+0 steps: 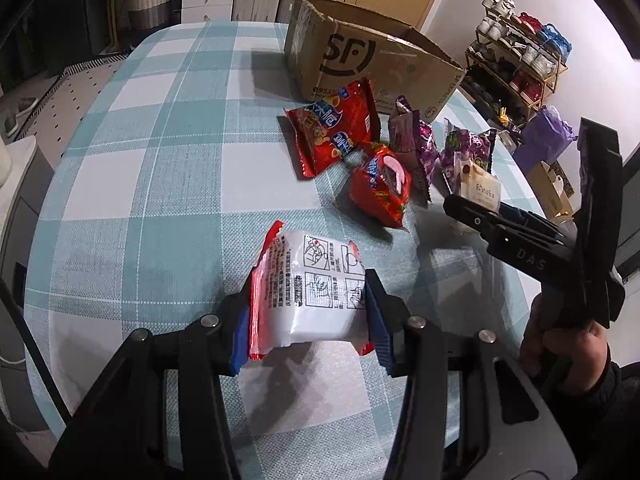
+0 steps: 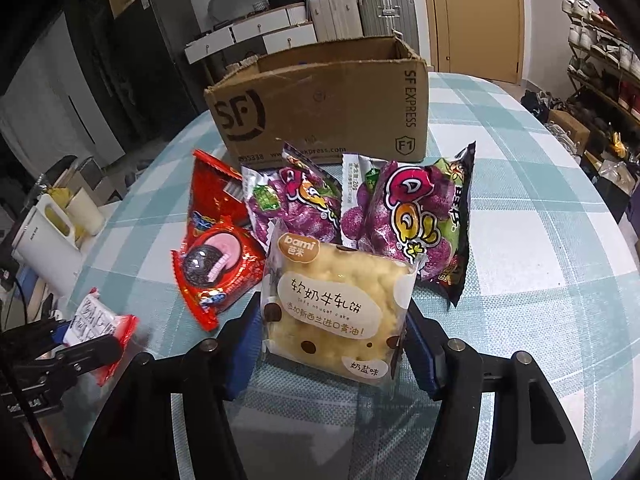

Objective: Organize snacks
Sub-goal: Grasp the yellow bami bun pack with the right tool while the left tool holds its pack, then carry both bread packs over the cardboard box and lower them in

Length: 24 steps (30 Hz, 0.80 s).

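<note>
My left gripper (image 1: 306, 314) is shut on a red and white snack packet (image 1: 308, 288), its white printed back up, just above the checked tablecloth. My right gripper (image 2: 334, 344) is shut on a clear packet of yellow nougat cake (image 2: 332, 312). The right gripper also shows in the left wrist view (image 1: 476, 216), to the right of the loose snacks, with the cake packet (image 1: 482, 190) at its tip. Two red packets (image 1: 334, 128) (image 1: 382, 186) and two purple candy bags (image 2: 296, 204) (image 2: 412, 220) lie in front of an open SF cardboard box (image 2: 320, 116).
The round table with its teal checked cloth (image 1: 160, 184) drops off on all sides. A shoe rack (image 1: 520, 60) stands at the right, a white kettle (image 2: 44, 236) off the table's left edge, drawers and suitcases behind the box.
</note>
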Available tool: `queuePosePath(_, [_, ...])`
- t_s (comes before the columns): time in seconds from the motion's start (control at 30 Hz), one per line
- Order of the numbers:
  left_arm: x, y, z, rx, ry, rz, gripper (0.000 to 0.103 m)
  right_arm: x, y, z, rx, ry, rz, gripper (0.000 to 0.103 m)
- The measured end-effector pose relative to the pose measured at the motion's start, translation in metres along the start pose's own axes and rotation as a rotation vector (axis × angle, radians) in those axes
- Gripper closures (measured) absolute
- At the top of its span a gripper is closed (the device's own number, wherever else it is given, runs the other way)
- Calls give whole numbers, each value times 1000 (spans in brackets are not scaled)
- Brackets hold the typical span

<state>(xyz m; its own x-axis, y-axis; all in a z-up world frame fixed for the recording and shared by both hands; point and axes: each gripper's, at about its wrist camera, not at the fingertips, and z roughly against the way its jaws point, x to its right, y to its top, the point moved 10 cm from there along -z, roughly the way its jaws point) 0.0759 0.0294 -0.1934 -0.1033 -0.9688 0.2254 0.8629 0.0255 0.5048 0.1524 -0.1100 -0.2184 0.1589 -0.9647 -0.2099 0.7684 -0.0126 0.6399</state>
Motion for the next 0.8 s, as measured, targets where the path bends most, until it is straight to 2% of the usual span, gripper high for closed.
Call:
queuePosePath(0.3, [15,22,6,30,9,-48,58,0,14,35,69,85,-27,39])
queuePosePath(0.5, [32,51,13,79,35,-104,58,-1,35,63,138,111,-7,38])
queuePosePath(0.8, [52,105,23,136,22,-134,58,-3,75,82,189,154,20,38])
